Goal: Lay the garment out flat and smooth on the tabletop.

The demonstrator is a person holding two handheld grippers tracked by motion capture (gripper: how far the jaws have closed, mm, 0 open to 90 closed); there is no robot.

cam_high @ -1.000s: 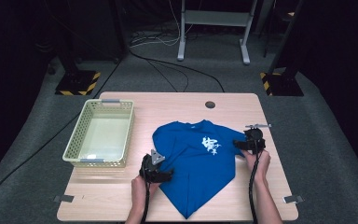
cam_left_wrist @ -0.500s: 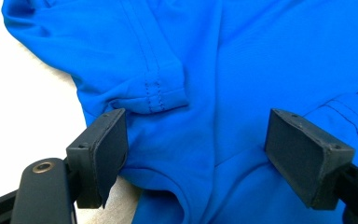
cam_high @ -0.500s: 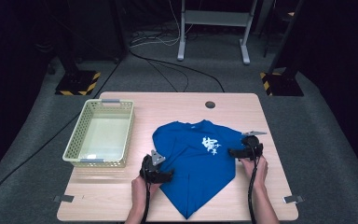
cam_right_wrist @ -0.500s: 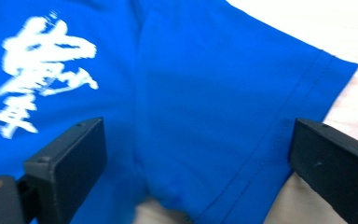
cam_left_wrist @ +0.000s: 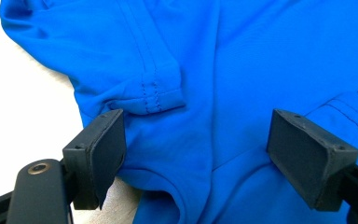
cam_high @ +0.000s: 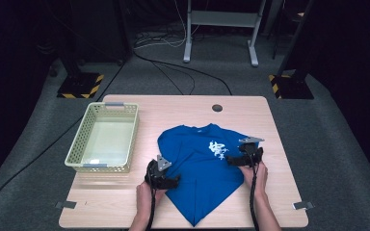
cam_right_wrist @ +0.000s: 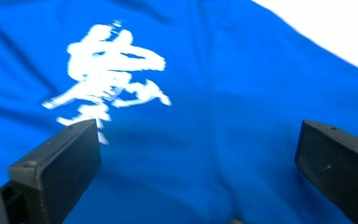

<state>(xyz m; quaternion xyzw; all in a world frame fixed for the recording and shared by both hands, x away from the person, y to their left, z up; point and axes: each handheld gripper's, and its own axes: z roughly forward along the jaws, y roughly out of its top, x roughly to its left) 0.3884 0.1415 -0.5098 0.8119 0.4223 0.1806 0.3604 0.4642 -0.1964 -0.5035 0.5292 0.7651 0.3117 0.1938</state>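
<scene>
A blue T-shirt with a white print lies partly folded on the wooden table, its lower end pointing at the near edge. My left gripper rests at the shirt's left edge. In the left gripper view it is open, with the shirt and a sleeve hem lying flat between the jaws. My right gripper sits over the shirt's right side. Its jaws have just been opening and stand wide apart above the fabric, beside the print, gripping nothing.
A pale green mesh basket stands on the left of the table, with nothing in it. A round cable hole sits near the far edge. Bare wood lies right of the shirt and along the front.
My right gripper has moved left and toward the near side, from the shirt's right edge onto the shirt. The left gripper has stayed in place.
</scene>
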